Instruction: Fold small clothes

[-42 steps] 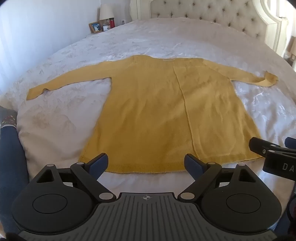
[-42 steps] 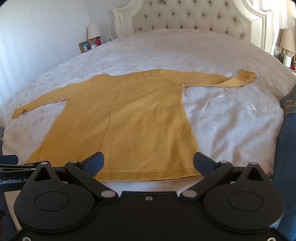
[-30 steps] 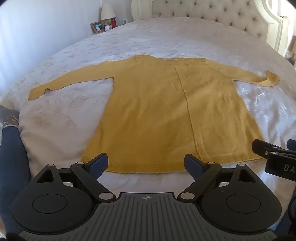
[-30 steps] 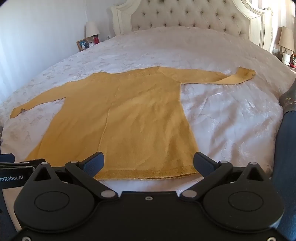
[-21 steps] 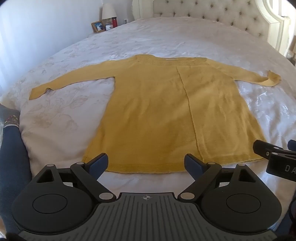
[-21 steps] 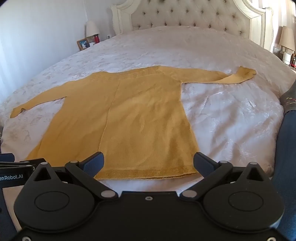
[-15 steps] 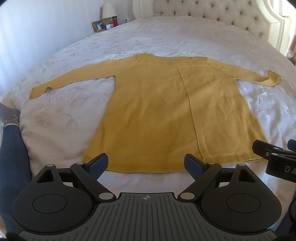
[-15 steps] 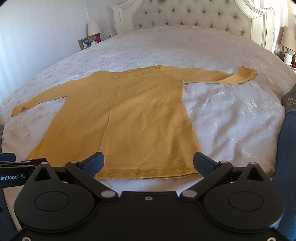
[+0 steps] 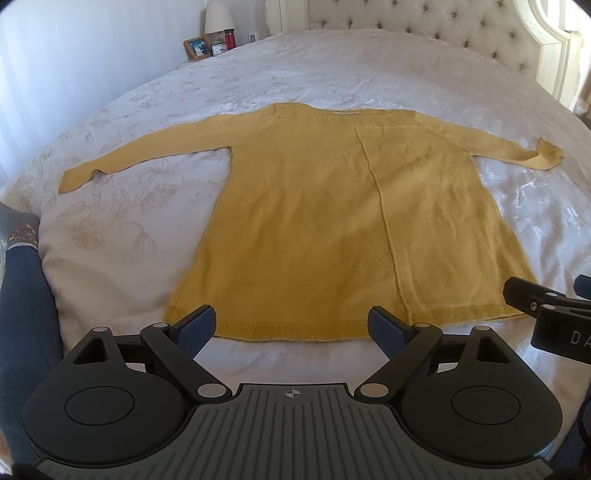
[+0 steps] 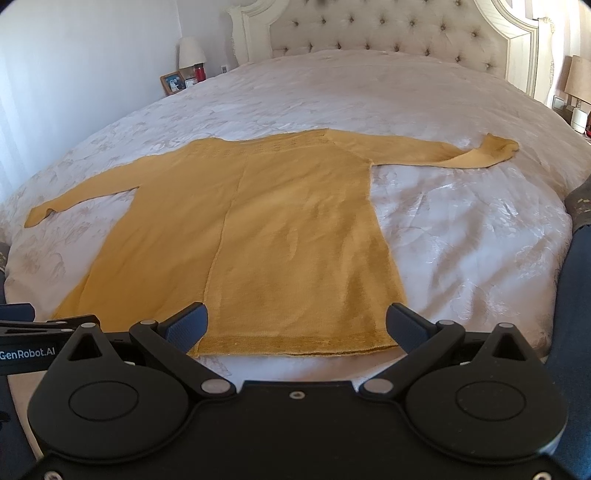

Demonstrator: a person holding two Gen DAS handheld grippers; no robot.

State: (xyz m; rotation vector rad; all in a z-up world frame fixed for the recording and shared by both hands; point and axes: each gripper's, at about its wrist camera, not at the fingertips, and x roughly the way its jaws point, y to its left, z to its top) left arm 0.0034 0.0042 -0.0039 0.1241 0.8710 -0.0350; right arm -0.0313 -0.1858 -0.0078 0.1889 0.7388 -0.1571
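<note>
A mustard yellow knit sweater (image 9: 332, 221) lies flat on the white bed, hem toward me, both sleeves spread out sideways; it also shows in the right wrist view (image 10: 258, 229). The right sleeve's cuff (image 10: 495, 147) is curled over. My left gripper (image 9: 293, 325) is open and empty, just above the hem's left half. My right gripper (image 10: 297, 325) is open and empty, just above the hem's right half. Neither touches the sweater. The right gripper's finger (image 9: 524, 299) shows at the left view's right edge.
The white floral bedspread (image 9: 110, 229) covers the whole bed. A tufted headboard (image 10: 388, 33) stands at the far end. Nightstands with a lamp, photo frame and red bottle (image 9: 214, 40) and another lamp (image 10: 580, 85) flank it. My dark sleeves show at the sides.
Both grippers have drifted slightly forward and up over the hem, staying open. The sweater has not moved.
</note>
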